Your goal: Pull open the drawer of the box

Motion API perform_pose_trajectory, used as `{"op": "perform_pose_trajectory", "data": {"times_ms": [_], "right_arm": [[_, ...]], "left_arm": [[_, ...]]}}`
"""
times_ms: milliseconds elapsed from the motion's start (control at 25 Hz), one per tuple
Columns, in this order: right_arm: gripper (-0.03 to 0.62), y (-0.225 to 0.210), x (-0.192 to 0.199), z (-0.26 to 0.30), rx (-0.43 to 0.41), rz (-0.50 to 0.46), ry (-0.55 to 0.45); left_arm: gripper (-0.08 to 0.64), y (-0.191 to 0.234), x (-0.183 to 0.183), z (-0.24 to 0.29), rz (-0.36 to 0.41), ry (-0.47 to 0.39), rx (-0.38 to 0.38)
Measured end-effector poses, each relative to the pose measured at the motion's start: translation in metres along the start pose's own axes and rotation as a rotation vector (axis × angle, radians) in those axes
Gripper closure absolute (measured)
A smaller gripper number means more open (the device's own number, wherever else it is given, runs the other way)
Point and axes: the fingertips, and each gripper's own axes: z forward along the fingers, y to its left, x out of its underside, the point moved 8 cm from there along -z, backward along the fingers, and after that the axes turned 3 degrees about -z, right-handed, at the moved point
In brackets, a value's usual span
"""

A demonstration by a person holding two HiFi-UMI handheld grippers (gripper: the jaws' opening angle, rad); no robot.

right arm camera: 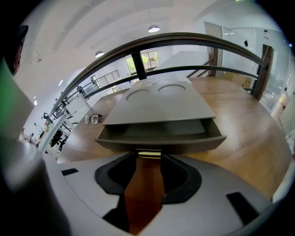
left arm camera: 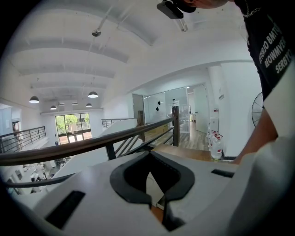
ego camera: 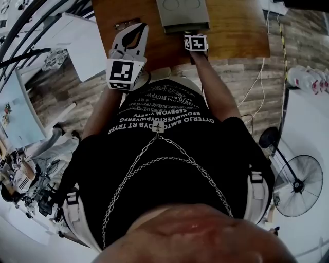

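— Where was the box (right arm camera: 161,103)?
— On the wooden table (ego camera: 231,31), its drawer (right arm camera: 156,133) standing open toward the right gripper (right arm camera: 148,159), whose jaws gaped wide, the brass handle (right arm camera: 149,153) just at their tips.
— The left gripper (left arm camera: 150,156)?
— Left of the box, jaws together, empty.

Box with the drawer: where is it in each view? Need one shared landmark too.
Head view: box at top centre.
Left gripper view: not in it.
Right gripper view: box mid-frame, drawer open.
Shared landmark: the wooden table, in all three.
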Motion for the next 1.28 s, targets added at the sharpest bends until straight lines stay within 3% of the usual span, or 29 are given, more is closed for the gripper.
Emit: {"op": "perform_pose_trajectory", "data": {"times_ms": [240,1280], "right_arm": [[0.430,0.001,0.012,-0.005,-0.012,-0.005,0.010],[0.429,0.011,0.051,-0.039,-0.015,-0.023,0.017]], "left_arm": [[0.554,-0.007,0.009,-0.010,0.000,0.026,-0.006],[0.554,-0.044,0.006,-0.053,0.019,-0.005,-0.032]]}}
